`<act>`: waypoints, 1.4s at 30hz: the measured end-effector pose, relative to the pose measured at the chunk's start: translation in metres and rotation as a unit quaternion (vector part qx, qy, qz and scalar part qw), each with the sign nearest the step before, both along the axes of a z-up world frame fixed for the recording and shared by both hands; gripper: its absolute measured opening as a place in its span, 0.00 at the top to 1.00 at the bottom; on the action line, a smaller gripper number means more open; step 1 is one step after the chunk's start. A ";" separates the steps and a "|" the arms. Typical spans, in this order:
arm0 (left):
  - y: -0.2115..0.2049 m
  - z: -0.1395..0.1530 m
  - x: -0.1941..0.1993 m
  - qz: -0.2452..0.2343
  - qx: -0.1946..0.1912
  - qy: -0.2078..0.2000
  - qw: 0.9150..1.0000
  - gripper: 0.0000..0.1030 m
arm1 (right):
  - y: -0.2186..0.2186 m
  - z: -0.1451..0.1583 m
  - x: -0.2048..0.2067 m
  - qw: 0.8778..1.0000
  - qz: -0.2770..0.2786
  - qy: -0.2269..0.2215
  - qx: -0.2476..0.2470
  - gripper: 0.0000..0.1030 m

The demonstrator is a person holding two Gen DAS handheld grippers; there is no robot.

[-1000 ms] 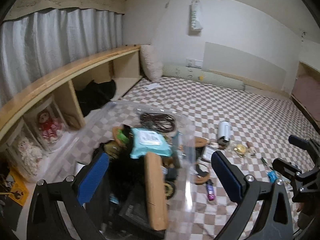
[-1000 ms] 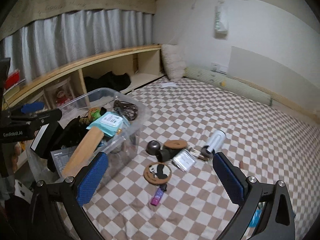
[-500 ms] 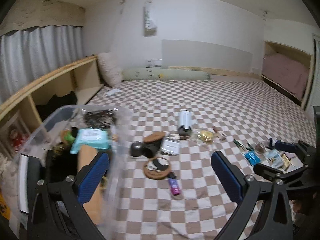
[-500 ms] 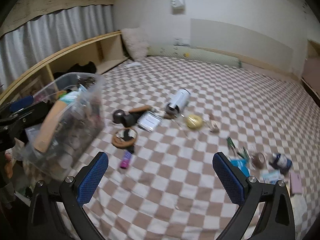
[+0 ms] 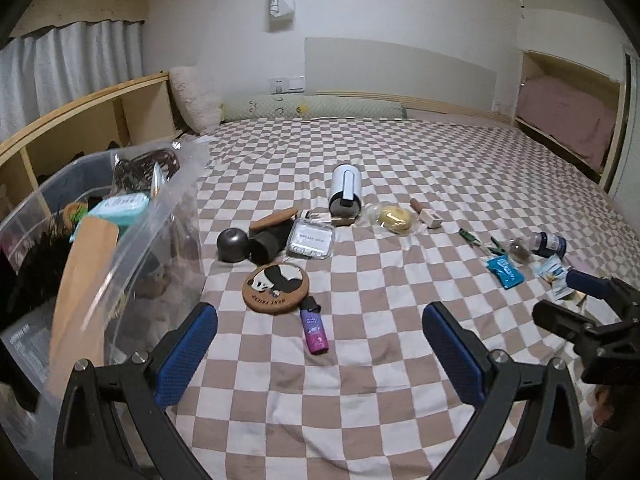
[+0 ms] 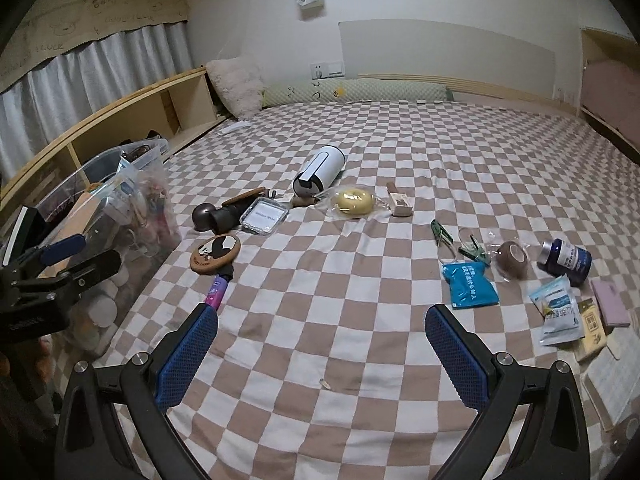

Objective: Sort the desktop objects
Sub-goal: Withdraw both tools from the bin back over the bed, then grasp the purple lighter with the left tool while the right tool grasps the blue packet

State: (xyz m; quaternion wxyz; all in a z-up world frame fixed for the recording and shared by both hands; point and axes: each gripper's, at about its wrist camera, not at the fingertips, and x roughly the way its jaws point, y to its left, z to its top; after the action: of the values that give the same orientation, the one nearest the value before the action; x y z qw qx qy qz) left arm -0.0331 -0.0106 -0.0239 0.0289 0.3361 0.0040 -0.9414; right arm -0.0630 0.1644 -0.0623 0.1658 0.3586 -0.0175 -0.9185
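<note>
Where the clear bin (image 5: 120, 240) meets the left edge, its contents blur together and are cut off. Both the left hand-held gripper (image 5: 320, 352) and the right hand-held gripper (image 6: 322, 354) hover wide and empty over the bed (image 6: 340, 288), level, with the purple tube (image 5: 314, 330) and panda coaster (image 5: 276, 288) lying ahead.

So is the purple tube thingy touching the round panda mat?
Touching. In the left wrist view the purple tube's dark cap overlaps the panda mat's lower rim with no gap.

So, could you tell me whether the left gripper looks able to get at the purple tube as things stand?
Probably yes: the left gripper is open and the purple tube lies just ahead between its fingers on bare checkered sheet, touching only the panda coaster behind.
</note>
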 end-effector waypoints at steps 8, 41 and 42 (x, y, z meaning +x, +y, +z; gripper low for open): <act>0.002 -0.030 -0.001 -0.001 0.005 -0.008 1.000 0.00 | 0.002 -0.019 -0.001 1.000 -0.009 -0.010 0.002 0.00; -0.017 -0.127 -0.086 0.050 0.044 -0.118 0.991 0.08 | 0.027 -0.102 -0.021 0.990 -0.012 -0.137 0.043 0.36; -0.018 -0.128 -0.090 0.053 0.046 -0.119 0.990 0.08 | 0.029 -0.104 -0.022 0.989 -0.013 -0.139 0.041 0.36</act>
State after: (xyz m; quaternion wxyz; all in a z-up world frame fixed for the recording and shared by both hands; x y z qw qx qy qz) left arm -0.1227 -0.0285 -0.1523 0.0635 0.4460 0.0612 -0.8907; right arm -0.0853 0.1938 -0.1662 0.1349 0.4891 -0.0076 -0.8617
